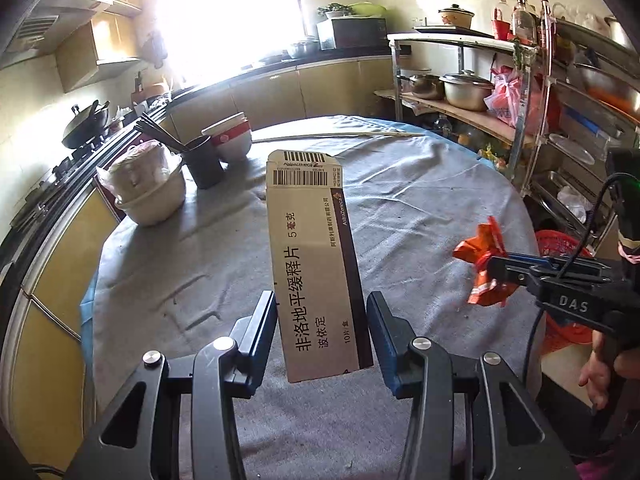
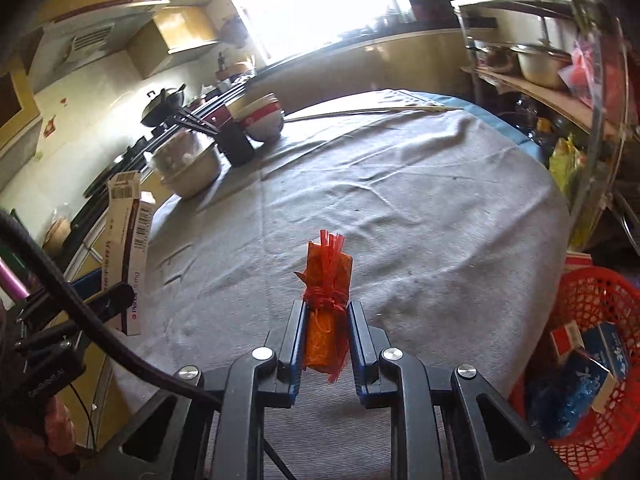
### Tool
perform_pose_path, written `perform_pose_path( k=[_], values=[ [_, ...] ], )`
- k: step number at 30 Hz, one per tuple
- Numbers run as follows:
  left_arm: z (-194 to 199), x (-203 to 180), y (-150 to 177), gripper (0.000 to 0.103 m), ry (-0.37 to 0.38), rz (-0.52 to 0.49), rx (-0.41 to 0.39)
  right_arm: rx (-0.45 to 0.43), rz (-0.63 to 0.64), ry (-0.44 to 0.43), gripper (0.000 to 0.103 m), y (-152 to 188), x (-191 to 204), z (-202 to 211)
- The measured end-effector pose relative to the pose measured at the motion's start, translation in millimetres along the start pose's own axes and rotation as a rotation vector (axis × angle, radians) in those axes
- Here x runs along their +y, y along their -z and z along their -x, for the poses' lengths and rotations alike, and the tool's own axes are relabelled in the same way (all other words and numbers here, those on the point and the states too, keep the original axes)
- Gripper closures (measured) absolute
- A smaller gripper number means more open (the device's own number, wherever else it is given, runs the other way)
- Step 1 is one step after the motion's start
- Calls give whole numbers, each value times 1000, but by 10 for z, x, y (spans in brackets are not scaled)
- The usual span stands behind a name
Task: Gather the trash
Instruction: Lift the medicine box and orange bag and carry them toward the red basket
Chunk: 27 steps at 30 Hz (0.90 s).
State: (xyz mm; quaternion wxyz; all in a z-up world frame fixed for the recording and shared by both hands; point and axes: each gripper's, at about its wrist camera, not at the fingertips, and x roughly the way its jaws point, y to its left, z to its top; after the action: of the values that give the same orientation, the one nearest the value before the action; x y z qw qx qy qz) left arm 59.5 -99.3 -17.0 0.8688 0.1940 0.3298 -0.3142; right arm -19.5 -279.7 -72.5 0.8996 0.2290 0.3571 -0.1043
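A long white medicine box [image 1: 316, 264] with barcodes and a dark stripe stands up between the fingers of my left gripper [image 1: 322, 312], which is shut on its lower end, above the grey tablecloth [image 1: 420, 208]. The same medicine box [image 2: 126, 248] shows at the left of the right wrist view. My right gripper [image 2: 326, 316] is shut on an orange wrapper [image 2: 326, 300] tied with red string. Seen from the left wrist, that orange wrapper [image 1: 484, 264] hangs off the right gripper [image 1: 496, 268] over the table's right edge. A red mesh basket [image 2: 600, 360] holding several boxes sits low beside the table.
Stacked bowls [image 1: 150, 188], a dark cup of chopsticks [image 1: 202, 164] and red-rimmed bowls [image 1: 232, 136] stand at the table's far left. A long stick [image 1: 340, 136] lies along the far edge. A metal rack with pots [image 1: 468, 92] is on the right. A hand [image 1: 600, 376] shows at lower right.
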Motion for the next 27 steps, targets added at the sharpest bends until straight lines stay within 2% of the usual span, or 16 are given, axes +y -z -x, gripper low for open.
perform_pose_path(
  k=[3, 5, 10, 14, 19, 27],
  values=[
    [11, 50, 21, 55, -22, 36, 6, -7, 16, -5, 81, -48, -30, -22],
    [46, 95, 48, 55, -67, 63, 2, -9, 38, -23, 81, -94, -1, -50],
    [49, 171, 130, 55, -138, 143, 44, -15, 120, -108, 81, -262, 187, -149],
    [55, 66, 106, 55, -164, 157, 59, -39, 178, -161, 81, -281, 248, -95],
    [36, -261, -48, 55, -116, 106, 59, -83, 188, -140, 81, -211, 31, 100],
    [124, -783, -303, 55, -23, -12, 21, -152, 82, -47, 81, -118, -606, 662]
  ],
)
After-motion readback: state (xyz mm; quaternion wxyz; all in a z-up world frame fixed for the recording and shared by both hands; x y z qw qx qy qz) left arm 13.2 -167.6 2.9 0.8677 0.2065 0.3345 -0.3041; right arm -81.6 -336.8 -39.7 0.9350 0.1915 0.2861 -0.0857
